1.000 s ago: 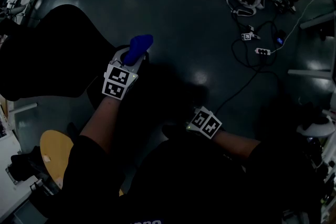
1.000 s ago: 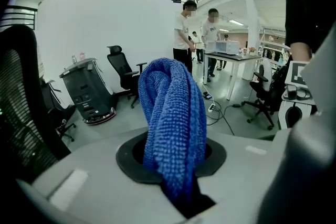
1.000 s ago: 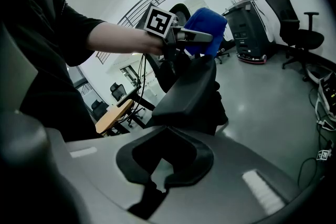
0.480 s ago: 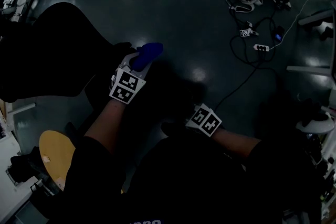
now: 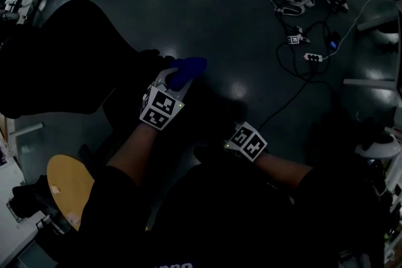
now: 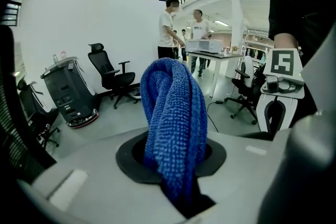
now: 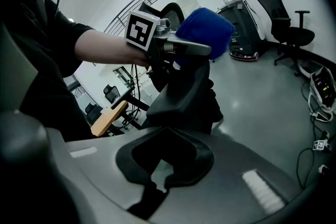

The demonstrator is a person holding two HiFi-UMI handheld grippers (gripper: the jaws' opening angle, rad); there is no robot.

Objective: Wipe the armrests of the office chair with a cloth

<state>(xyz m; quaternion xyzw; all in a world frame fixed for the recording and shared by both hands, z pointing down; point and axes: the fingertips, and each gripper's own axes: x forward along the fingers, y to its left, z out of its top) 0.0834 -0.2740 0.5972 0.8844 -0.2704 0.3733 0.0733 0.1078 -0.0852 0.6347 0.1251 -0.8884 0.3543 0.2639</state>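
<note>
Cloth [image 6: 173, 128], blue, bunched, clenched in left gripper [image 6: 176, 176] fingers; in right gripper view it sits against top end of black armrest [image 7: 181, 92]. Right gripper [image 7: 160, 178] fingers closed together, nothing between, low near armrest. Chair [image 5: 56, 66] black, left of grippers. Floor [image 5: 220, 16] dark grey, glossy; cables [image 5: 301, 53] strewn on it. Room: white wall [image 6: 79, 23], spare chair [image 6: 113, 78], two people [image 6: 169, 29] standing by desk [image 6: 220, 55].
</note>
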